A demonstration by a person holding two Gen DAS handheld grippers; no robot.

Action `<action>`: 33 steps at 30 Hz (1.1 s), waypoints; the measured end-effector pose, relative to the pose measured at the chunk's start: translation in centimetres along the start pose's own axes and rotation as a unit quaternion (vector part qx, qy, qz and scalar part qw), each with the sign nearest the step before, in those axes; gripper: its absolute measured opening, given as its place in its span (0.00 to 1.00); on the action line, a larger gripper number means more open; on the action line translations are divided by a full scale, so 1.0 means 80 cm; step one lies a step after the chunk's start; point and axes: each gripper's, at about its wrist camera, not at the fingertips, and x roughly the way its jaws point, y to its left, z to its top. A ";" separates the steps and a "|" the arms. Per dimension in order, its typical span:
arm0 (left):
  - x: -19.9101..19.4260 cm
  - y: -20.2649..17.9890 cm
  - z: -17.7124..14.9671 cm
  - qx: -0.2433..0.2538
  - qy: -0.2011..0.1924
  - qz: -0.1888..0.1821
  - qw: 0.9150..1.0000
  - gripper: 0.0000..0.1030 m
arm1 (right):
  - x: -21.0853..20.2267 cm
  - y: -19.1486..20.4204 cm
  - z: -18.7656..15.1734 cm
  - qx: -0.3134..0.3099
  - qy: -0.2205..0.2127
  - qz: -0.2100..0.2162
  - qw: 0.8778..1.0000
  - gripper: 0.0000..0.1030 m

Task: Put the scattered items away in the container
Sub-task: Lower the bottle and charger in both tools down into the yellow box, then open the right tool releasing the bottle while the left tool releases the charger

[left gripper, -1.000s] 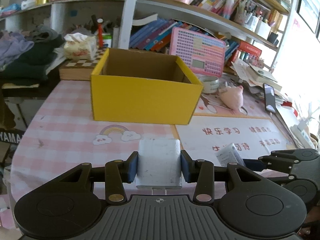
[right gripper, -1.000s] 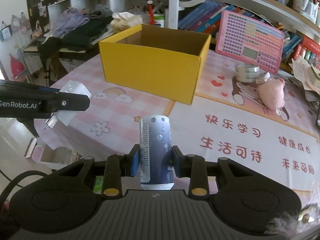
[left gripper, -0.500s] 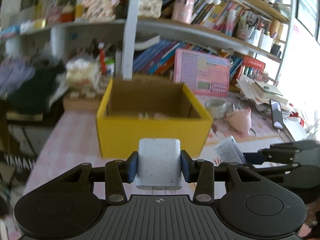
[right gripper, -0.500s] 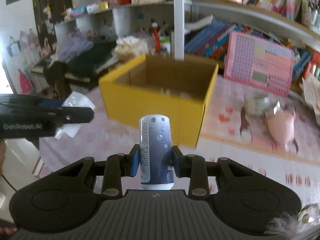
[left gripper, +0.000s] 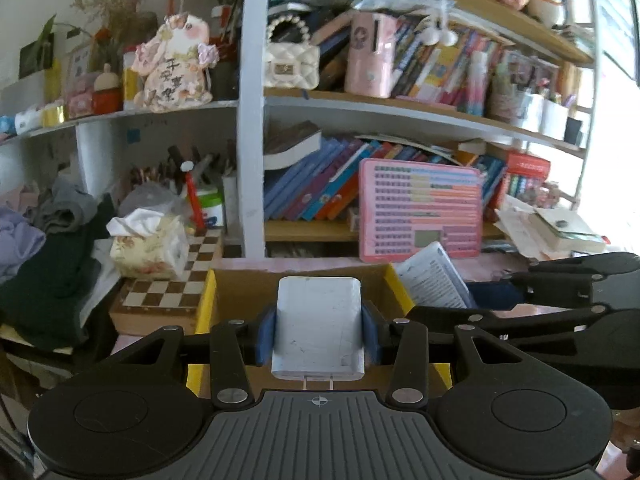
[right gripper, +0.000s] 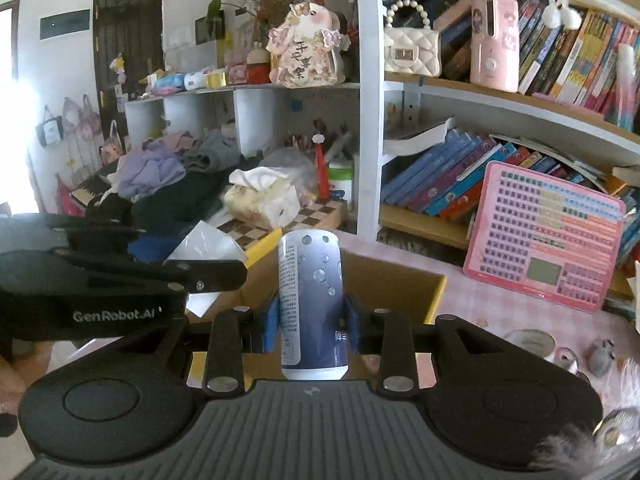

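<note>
The left gripper (left gripper: 319, 334) holds a white charger block (left gripper: 319, 330) between its blue pads, above the open yellow cardboard box (left gripper: 205, 300), whose brown inside is mostly hidden, so I cannot tell what lies in it. The right gripper (right gripper: 311, 322) is closed on an upright blue-and-white can (right gripper: 311, 304), above the same box near its right rim. The box stands on the pink checked tabletop (right gripper: 472, 300), near its far edge by the bookshelf (right gripper: 500, 116).
</note>
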 end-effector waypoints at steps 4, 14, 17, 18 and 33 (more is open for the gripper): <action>0.038 0.006 0.008 0.003 0.016 0.016 1.000 0.41 | 0.041 -0.016 0.011 -0.018 0.012 -0.005 1.000 0.30; 0.146 0.021 -0.028 0.003 0.146 0.030 0.989 0.41 | 0.166 -0.038 -0.027 -0.096 0.150 0.021 0.984 0.30; 0.163 0.022 -0.040 0.006 0.170 0.037 0.985 0.41 | 0.185 -0.040 -0.038 -0.120 0.170 0.022 0.978 0.30; 0.166 0.022 -0.043 0.006 0.176 0.037 0.984 0.41 | 0.189 -0.038 -0.039 -0.127 0.174 0.022 0.976 0.30; 0.174 0.023 -0.049 0.008 0.190 0.050 0.980 0.41 | 0.203 -0.034 -0.032 -0.170 0.187 0.051 0.966 0.33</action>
